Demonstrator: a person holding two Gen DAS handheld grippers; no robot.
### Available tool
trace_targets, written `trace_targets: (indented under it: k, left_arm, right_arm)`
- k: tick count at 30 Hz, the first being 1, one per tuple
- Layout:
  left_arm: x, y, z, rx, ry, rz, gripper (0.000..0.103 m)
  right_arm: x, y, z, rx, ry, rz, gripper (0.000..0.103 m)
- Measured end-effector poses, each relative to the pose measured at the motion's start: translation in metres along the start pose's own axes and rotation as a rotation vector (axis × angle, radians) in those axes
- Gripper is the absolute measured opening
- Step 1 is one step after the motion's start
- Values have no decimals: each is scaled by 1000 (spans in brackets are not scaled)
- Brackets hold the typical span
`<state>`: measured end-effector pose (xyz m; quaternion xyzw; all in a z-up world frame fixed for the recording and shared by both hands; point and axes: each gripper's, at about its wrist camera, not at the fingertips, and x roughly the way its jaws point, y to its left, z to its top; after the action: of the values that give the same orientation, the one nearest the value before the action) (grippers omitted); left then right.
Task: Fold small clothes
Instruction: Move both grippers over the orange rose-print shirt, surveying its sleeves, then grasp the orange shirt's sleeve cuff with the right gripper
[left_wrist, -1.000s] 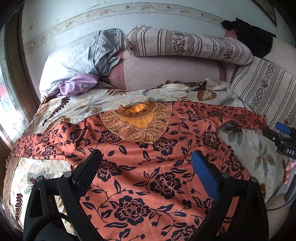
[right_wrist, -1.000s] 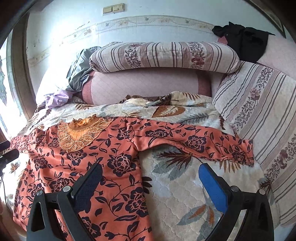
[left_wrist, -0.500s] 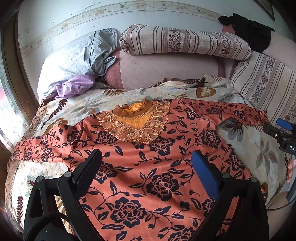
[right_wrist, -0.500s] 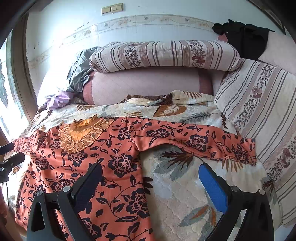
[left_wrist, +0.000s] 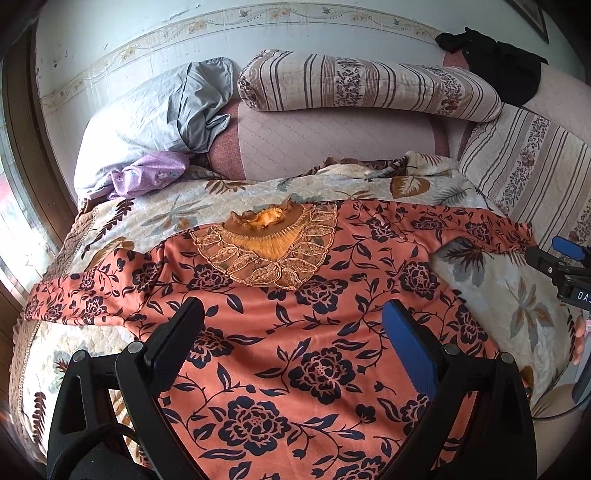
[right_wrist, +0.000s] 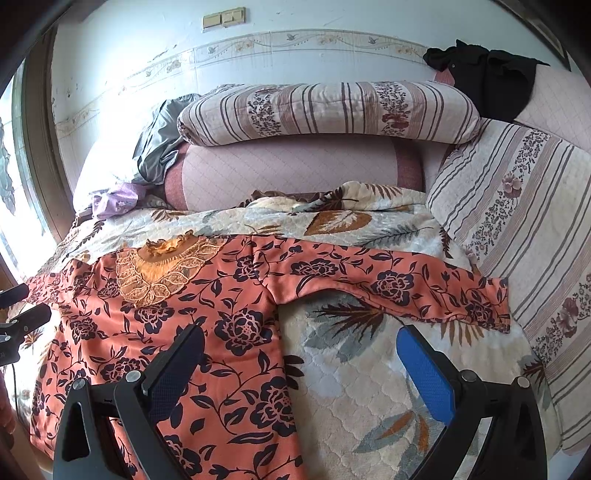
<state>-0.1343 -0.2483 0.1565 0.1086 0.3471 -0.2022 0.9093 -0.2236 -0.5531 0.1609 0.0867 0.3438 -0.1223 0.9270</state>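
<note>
Both the left gripper (left_wrist: 291, 317) and the right gripper (right_wrist: 301, 345) hold their jaws wide apart, gripping nothing. Beneath them the orange floral blouse (left_wrist: 295, 332) lies flat across the quilted bed (right_wrist: 369, 387), one sleeve (right_wrist: 406, 288) reaching toward frame right.

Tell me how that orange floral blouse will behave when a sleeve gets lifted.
The orange floral blouse lies flat with soft wrinkles, so it will probably hang limp and drape. Its cloth has a slight sheen, so it may slip between the fingers. The lace collar looks delicate and could snag.
</note>
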Motion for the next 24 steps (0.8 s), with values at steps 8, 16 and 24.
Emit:
trace_targets:
  k: [8,16,24]
  left_arm:
    - [2,-29,15,41,-14,-40,98]
    - [13,-73,30,106,-23,-88,98]
    - [35,-124,42,217,-1,-137,98]
  right_arm:
    - [-2,-5,3,0,-1,-8,103]
    - [-1,-25,1,14,4,-42,103]
    - [6,-50,-2,34,21,-71,103]
